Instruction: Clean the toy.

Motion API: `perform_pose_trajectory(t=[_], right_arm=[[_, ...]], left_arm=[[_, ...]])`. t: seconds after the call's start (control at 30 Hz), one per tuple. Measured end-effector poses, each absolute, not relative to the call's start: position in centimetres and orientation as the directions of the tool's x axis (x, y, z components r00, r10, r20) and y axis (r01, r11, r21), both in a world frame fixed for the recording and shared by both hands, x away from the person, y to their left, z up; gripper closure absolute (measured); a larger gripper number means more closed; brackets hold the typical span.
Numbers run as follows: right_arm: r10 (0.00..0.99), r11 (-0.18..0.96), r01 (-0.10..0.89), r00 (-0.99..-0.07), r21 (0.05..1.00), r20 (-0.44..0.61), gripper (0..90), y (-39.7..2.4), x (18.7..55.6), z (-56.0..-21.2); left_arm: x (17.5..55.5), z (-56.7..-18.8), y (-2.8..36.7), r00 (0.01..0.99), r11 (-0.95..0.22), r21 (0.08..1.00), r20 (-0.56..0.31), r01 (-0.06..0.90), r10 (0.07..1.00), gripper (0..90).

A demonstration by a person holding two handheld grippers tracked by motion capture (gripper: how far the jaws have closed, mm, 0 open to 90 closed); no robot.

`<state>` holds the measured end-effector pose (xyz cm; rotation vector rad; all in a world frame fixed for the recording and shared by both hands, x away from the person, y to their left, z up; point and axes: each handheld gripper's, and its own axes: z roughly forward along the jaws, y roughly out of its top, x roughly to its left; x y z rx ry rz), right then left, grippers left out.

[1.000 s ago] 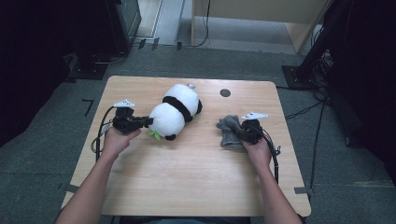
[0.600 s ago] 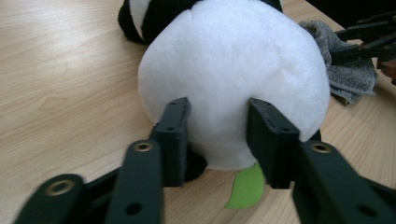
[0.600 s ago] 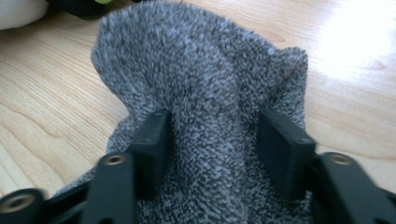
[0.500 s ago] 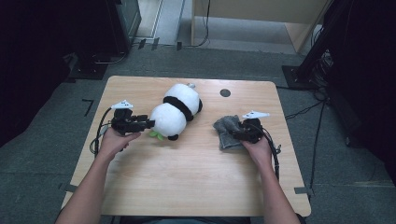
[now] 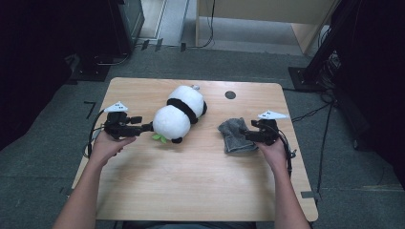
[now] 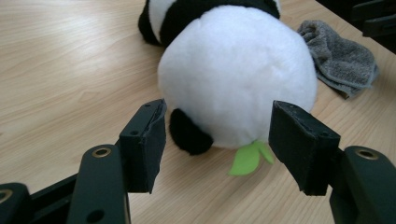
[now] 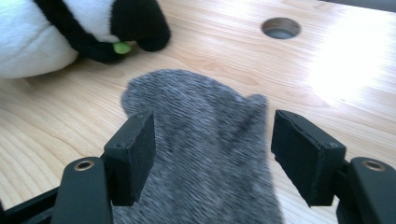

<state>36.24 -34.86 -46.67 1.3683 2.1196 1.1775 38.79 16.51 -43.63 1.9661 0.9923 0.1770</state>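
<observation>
Both grippers, left gripper point(image 5: 145, 128) by the toy panda point(image 5: 179, 114) and right gripper point(image 5: 244, 135) over the grey cloth point(image 5: 234, 136), have just been opening and hold nothing, so next probably comes backing away.

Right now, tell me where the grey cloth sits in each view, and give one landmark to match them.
High view: grey cloth right of centre, at the right gripper.
Left gripper view: upper right, beyond the panda.
Right gripper view: bottom centre, lying between open jaws.
Shared landmark: the plush panda.
</observation>
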Motion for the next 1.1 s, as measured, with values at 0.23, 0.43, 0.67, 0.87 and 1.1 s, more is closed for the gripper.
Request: perform_pose_trajectory(t=[0.23,0.43,0.67,0.87,1.1], right_arm=[[0.900,0.167,0.584,-0.419,0.794,0.120,31.8,-37.5,35.8,-46.7],[0.924,0.119,0.597,-0.358,0.793,0.131,32.7,-39.9,35.7,-47.1],[0.944,0.081,0.613,-0.299,0.786,0.136,34.1,-42.0,35.8,-48.2],[0.956,0.073,0.644,-0.264,0.762,0.132,35.5,-43.3,35.9,-49.8],[0.973,0.058,0.682,-0.202,0.729,0.111,35.5,-44.2,36.1,-51.2]], left_arm=[[39.0,-44.4,18.3,0.637,-0.265,0.769,-0.228,0.582,0.737,37.4],[39.2,-45.6,19.2,0.610,-0.301,0.741,-0.180,0.600,0.772,37.7],[39.4,-47.1,20.4,0.587,-0.308,0.737,-0.146,0.601,0.797,36.9],[39.7,-48.2,21.0,0.563,-0.315,0.725,-0.120,0.612,0.818,37.0],[40.0,-49.6,21.3,0.548,-0.351,0.703,-0.065,0.618,0.834,36.3]])
